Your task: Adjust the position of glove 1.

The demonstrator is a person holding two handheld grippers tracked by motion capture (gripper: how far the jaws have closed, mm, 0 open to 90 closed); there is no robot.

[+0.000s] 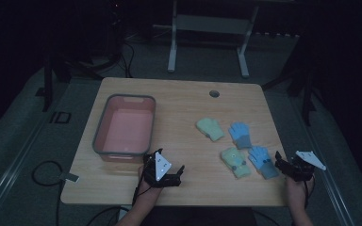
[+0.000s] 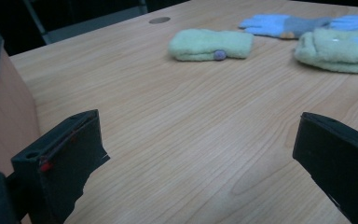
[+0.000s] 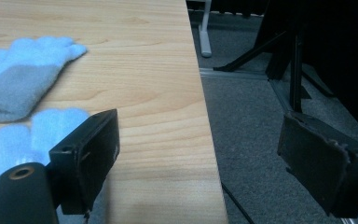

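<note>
Four small gloves lie on the right half of the wooden table point(image 1: 179, 101): a pale green mitten point(image 1: 209, 128), a blue glove point(image 1: 240, 134), a second green mitten point(image 1: 235, 161) and a second blue glove point(image 1: 263, 161). My left gripper point(image 1: 166, 165) stands open near the front edge, just right of a pink bin point(image 1: 102, 125). In the left gripper view its jaws point(image 2: 198, 135) frame bare wood, with the green mitten point(image 2: 209, 44) farther off. My right gripper point(image 1: 290, 162) is open at the table's right edge, beside the nearer blue glove point(image 3: 46, 128). Its jaws point(image 3: 200, 140) straddle the edge.
The pink bin with a grey rim has nothing inside it. A round cable hole point(image 1: 214, 93) sits near the table's far edge. Grey carpet point(image 3: 261, 140) drops off right of the table. A white desk frame point(image 1: 172, 42) stands behind, and a cable point(image 1: 42, 174) loops on the floor at left.
</note>
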